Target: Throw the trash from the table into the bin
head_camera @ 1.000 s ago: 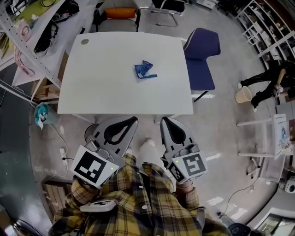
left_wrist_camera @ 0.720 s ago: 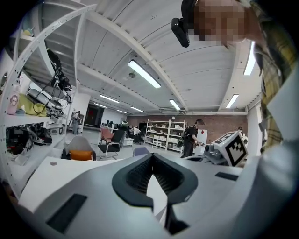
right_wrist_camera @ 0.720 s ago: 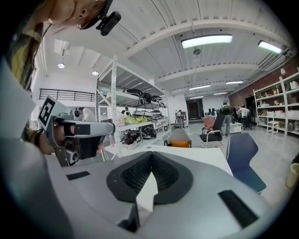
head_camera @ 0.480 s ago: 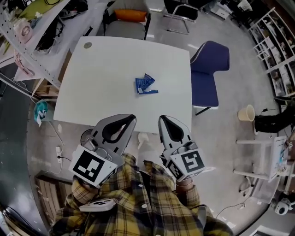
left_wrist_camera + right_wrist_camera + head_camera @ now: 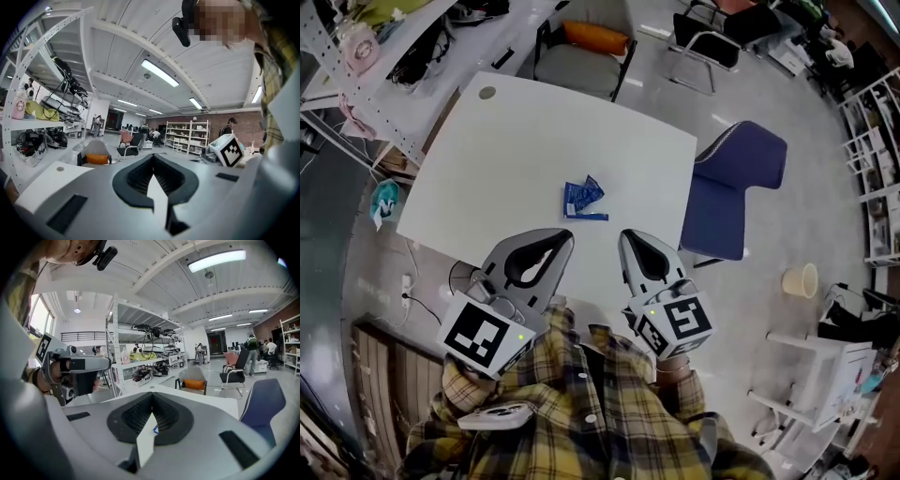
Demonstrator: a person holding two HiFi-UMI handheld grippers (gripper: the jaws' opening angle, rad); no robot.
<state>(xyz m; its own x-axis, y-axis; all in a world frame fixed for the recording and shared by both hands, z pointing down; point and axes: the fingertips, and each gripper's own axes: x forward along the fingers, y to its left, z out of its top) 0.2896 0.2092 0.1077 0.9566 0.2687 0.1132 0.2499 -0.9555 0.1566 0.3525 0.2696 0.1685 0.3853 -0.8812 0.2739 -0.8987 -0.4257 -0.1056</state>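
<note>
Step in hand: approach, nothing picked up yet.

- Trash = one crumpled blue wrapper (image 5: 583,199), lying on white worktop (image 5: 506,159), a bit right of centre, nearer the bottom edge. Only loose item on the worktop apart from a small round cap (image 5: 487,93) at upper left corner.
- Left gripper (image 5: 562,242) at lower centre of head view, tips over the near worktop edge. Jaws clenched together, nothing between them; same in its own view (image 5: 153,159).
- Right gripper (image 5: 630,242) just beside it, also clenched and empty (image 5: 152,398). Wrapper (image 5: 154,430) shows as a blue speck through the jaw window, i.e. ahead of it and well apart, not touched.
- Wrapper sits between and beyond both tips, slightly closer to the right one.
- Bin: prob. the beige bucket (image 5: 802,279) on the floor at right, past the blue chair (image 5: 736,187). Not certain.

Next move, my read: spread the right jaws, reach fwd and down over the wrapper, pinch a raised fold since it's thin and flat, then carry to the right. Risk: jaws skid on the film or push it away.
</note>
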